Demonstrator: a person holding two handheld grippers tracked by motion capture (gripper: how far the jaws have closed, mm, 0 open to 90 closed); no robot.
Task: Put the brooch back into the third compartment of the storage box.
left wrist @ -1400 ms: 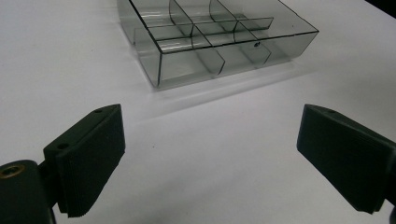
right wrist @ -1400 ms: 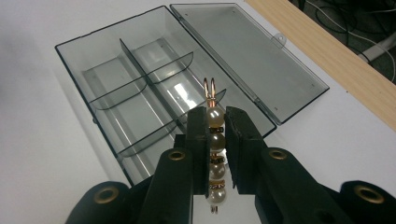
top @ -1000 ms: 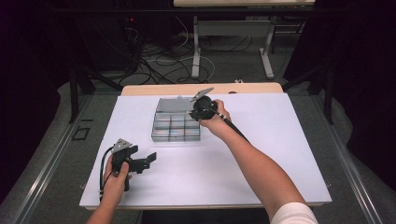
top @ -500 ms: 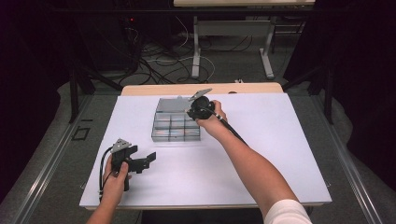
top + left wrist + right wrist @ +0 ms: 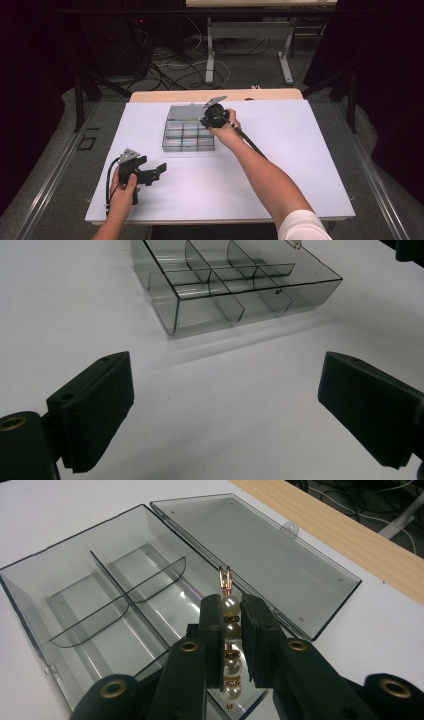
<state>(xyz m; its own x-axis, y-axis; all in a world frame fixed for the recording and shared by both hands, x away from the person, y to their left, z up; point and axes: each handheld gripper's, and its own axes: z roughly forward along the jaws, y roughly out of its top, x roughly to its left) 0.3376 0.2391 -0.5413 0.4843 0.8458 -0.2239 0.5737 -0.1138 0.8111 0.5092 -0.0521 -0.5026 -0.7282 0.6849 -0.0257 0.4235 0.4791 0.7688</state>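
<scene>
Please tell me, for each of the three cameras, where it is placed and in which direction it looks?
High view: above the person's side, looking forward and down on the white table; both forearms show, with the left claw and right claw.
Left gripper view: rides the left claw, looking low across the table; its open jaws frame the clear box.
Right gripper view: rides the right claw, looking down into the box; its jaws pinch a pearl strand.
Shared: all three show the clear box.

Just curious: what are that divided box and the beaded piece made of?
The box looks like smoky clear plastic: glossy, see-through walls. The beaded piece, clamped in the right gripper, seems to be pearl-like beads, glossy cream, with gold-coloured metal spacers; real or imitation, I can't tell.
</scene>
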